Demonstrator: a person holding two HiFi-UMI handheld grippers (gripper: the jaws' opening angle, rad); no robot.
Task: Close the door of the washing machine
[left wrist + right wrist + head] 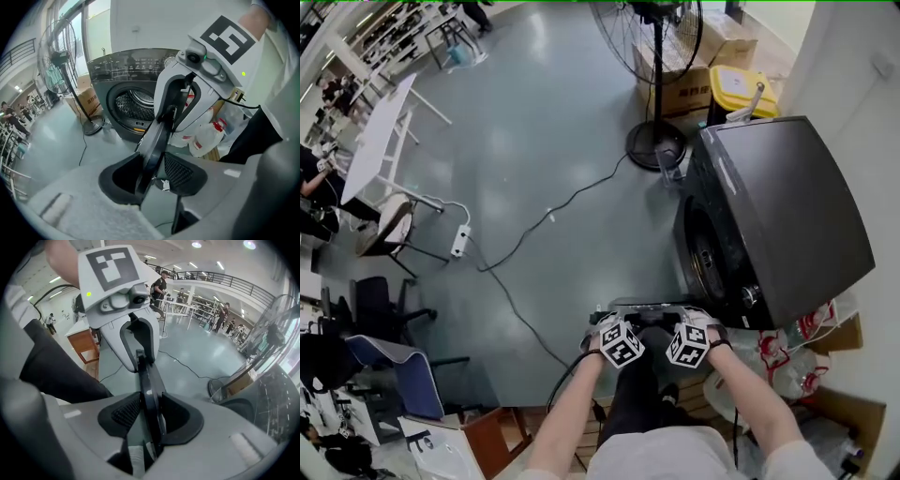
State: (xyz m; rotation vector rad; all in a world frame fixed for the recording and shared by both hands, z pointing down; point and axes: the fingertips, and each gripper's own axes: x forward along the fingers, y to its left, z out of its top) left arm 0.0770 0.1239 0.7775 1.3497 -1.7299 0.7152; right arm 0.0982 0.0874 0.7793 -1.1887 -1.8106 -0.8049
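The dark front-loading washing machine (778,216) stands at the right, its round drum opening (705,253) uncovered. Its door (647,305) hangs open toward me and shows edge-on. Both grippers straddle that edge from opposite sides, facing each other. In the left gripper view the door's dark rim (157,140) runs up between the jaws of my left gripper (152,176), with the right gripper (187,93) beyond it. My right gripper (150,416) has the rim (149,380) between its jaws, leaning on one pad with a gap at the other. Both stand open around the rim.
A pedestal fan (654,56) stands on the floor beyond the machine, beside cardboard boxes (694,89) and a yellow bin (741,94). A cable (553,216) runs across the grey floor to a power strip (460,241). Plastic bottles and bags (787,347) lie at the machine's near side.
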